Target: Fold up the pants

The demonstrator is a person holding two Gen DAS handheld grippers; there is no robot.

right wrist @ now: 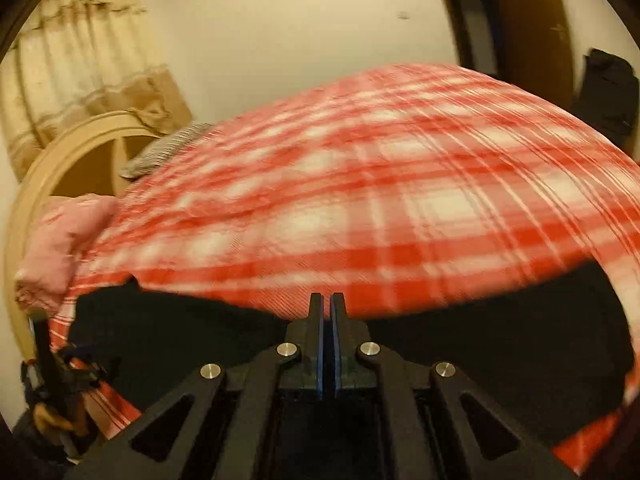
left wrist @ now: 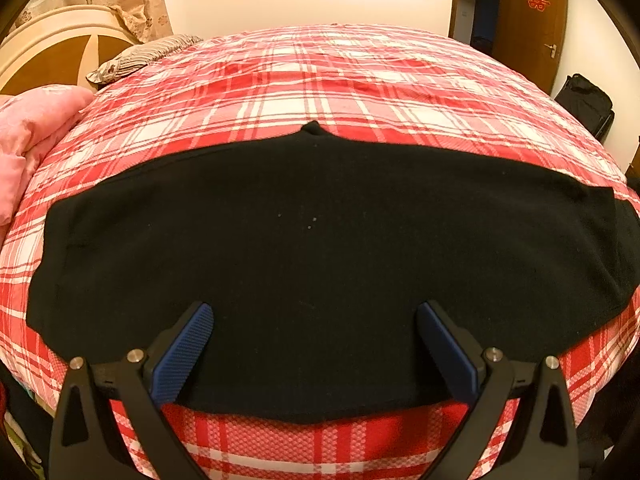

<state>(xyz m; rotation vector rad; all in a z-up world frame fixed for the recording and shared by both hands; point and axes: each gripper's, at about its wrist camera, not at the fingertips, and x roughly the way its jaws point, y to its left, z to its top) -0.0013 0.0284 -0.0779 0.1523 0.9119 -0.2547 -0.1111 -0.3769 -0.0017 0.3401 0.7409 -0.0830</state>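
Across the plaid bed [left wrist: 320, 64], black pants [left wrist: 320, 248] apparently lie sideways.

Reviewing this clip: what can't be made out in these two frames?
- Right wrist view: motion blur smears the plaid bedcover; whether the shut right tongs pinch the black pants is unclear.
- Left wrist view: the pants show no seams or waistband; their right end leaves the frame. Left tongs open.
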